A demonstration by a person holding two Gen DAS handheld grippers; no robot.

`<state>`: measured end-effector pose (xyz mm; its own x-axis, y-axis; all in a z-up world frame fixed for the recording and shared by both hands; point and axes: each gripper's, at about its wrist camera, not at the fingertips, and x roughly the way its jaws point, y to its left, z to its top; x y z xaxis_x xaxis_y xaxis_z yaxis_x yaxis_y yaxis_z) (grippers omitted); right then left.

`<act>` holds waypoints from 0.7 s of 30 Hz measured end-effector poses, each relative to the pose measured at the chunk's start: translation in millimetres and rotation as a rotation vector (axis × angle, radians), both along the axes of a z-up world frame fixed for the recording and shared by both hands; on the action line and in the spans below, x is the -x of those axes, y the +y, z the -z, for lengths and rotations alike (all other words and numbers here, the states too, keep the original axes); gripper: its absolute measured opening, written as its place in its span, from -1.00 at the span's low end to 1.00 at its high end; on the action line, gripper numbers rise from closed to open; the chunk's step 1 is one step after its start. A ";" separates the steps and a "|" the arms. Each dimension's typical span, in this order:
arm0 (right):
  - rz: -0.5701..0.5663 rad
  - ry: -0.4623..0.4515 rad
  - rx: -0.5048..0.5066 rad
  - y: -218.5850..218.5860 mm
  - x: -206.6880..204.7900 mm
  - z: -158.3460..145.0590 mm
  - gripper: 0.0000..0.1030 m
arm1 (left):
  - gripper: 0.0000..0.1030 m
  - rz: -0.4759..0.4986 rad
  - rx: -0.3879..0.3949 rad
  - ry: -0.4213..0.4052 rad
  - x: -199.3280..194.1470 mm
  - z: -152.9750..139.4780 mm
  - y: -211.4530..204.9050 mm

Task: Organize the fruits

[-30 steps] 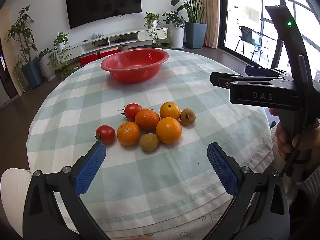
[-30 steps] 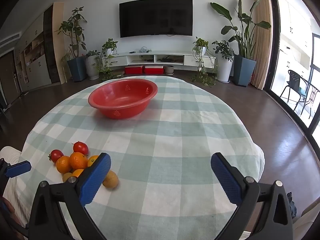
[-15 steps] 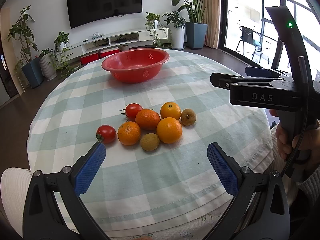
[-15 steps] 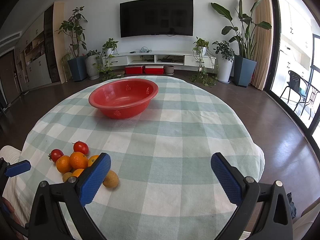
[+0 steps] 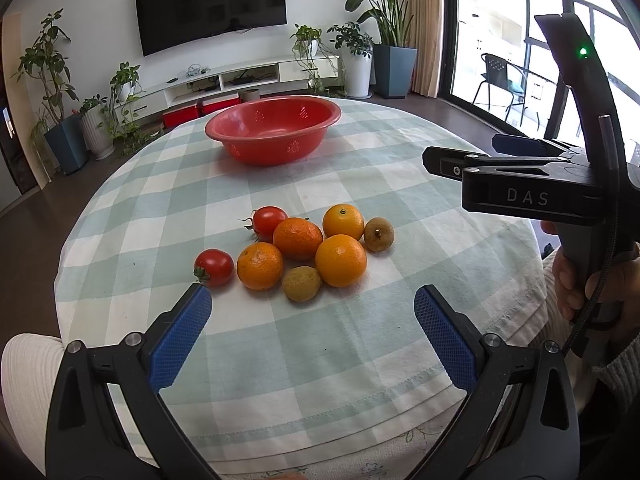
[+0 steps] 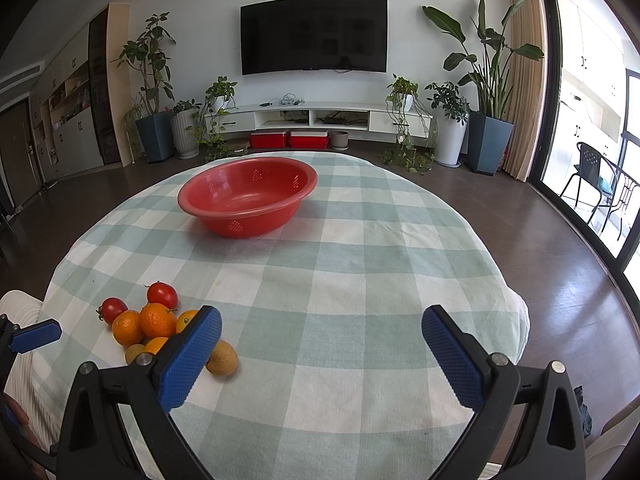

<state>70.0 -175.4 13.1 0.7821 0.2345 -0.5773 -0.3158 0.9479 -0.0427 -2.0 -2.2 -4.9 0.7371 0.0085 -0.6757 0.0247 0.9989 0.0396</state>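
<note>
Fruit pile [image 5: 300,252] sits near side of bowl [image 5: 272,130], untouched, left gripper [image 5: 312,320] and right gripper [image 6: 322,344] both spread wide, holding nothing.

Four oranges [image 5: 298,238], two red tomatoes [image 5: 270,219] and two small brown round fruits [image 5: 379,234] lie in one tight cluster on the near part of the table. The red bowl [image 5: 274,128], perforated, stands upright and empty, well apart behind them.

Daylight is streaming through tall windows [image 6: 600,128] onto dark wood flooring [image 6: 560,264]; a television [image 6: 314,36] is hanging above a low white cabinet [image 6: 320,118].
</note>
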 end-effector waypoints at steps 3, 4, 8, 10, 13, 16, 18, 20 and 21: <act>0.000 0.000 0.001 0.0 0.0 0.0 0.99 | 0.99 0.000 0.000 0.001 0.0 -0.1 0.1; 0.000 0.000 0.000 0.0 0.1 -0.1 0.99 | 0.99 0.000 0.001 0.001 0.0 0.0 0.2; 0.000 0.000 0.001 0.3 0.2 0.0 0.99 | 0.99 0.000 0.000 0.001 -0.1 -0.1 0.0; 0.000 0.000 0.002 0.3 0.2 -0.1 0.99 | 0.99 0.000 0.002 0.002 0.3 -0.1 0.8; 0.000 0.000 0.001 0.2 0.2 -0.2 0.99 | 0.99 -0.001 0.001 0.002 -0.1 0.3 1.3; 0.000 0.000 0.002 0.3 0.2 -0.2 0.99 | 0.99 -0.002 0.003 0.002 0.0 0.4 2.3; 0.000 -0.001 0.002 0.3 0.3 -0.3 0.99 | 0.99 -0.002 0.004 0.002 0.2 0.7 2.6; 0.000 -0.001 0.002 0.6 0.4 -0.2 0.99 | 0.99 -0.001 0.003 0.002 -0.1 0.5 2.3; -0.001 -0.001 0.003 0.8 0.4 -0.1 0.99 | 0.99 -0.002 0.003 0.003 -0.1 0.9 2.5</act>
<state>69.6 -174.5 13.3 0.7825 0.2333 -0.5773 -0.3163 0.9476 -0.0458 -1.8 0.3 -5.8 0.7351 0.0077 -0.6779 0.0233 0.9991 0.0366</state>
